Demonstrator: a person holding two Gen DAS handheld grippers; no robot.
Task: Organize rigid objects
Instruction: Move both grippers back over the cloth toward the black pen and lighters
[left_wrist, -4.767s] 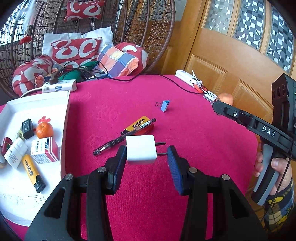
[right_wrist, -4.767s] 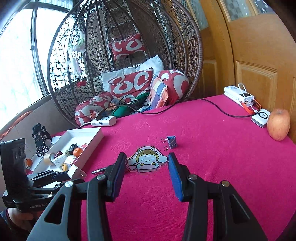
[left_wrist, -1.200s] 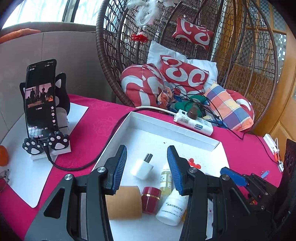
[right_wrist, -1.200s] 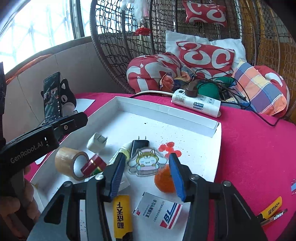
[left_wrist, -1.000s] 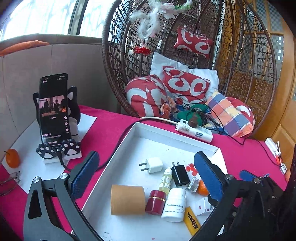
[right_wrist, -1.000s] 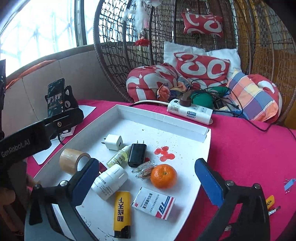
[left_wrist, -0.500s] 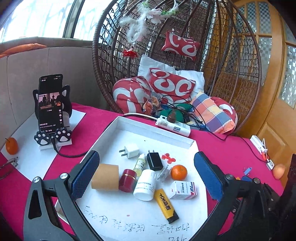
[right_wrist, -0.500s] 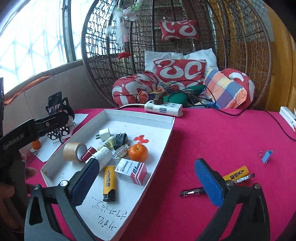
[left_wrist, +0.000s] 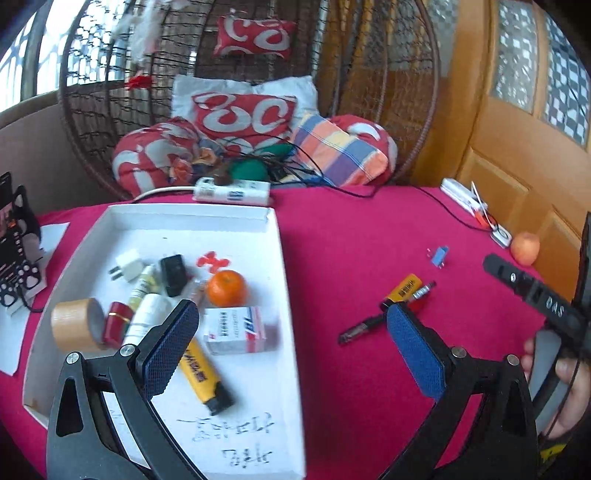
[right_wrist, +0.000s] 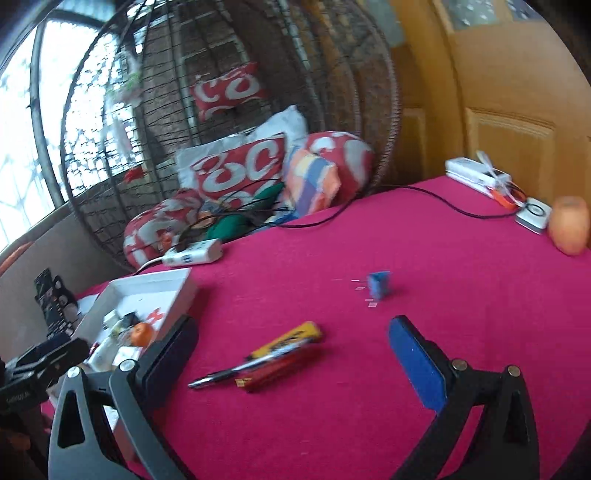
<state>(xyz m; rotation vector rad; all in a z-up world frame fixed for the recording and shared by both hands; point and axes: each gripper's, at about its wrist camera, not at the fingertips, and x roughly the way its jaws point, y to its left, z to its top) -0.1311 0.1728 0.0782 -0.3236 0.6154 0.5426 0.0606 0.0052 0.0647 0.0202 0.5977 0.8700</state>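
Right wrist view is showing the right tool (right_wrist: 291, 345) gaping wide, empty, hanging over the pen (right_wrist: 240, 371) and two lighters on the bench, right of the white tray (right_wrist: 147, 286). They're lying bunched, so I'm guessing closing could snag several. Left tool (left_wrist: 291, 352) is gaping empty too.

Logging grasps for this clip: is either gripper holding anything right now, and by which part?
Nothing is held. The left gripper and the right gripper are both wide open, with nothing between their pads.
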